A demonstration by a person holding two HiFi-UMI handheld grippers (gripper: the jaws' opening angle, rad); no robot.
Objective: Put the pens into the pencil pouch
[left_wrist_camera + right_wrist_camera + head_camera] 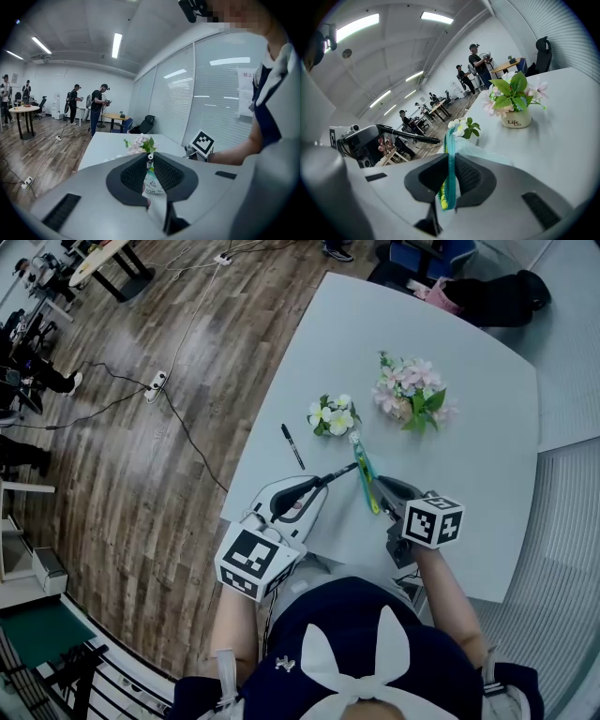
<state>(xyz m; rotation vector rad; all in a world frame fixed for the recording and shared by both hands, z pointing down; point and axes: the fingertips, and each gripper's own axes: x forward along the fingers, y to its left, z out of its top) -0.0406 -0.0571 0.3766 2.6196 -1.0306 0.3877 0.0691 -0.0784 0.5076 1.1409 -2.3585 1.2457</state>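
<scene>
The left tool (305, 493), clenched on a black pen (336, 472), aims the pen's long axis right and far at the teal pencil pouch (366, 474), just beside its tip on the near tabletop (487, 427), which the right tool (389, 493) grips by its zipper edge.

On my pale worktop (487, 456) I see a black pen (293, 446), a small white-flower pot (333, 415) and a larger pink-flower pot (411, 392).

Ceiling strip lights (117, 44) above the left gripper (149, 159) light the room brightly and evenly. Both gripper views bulge and darken at their edges.
</scene>
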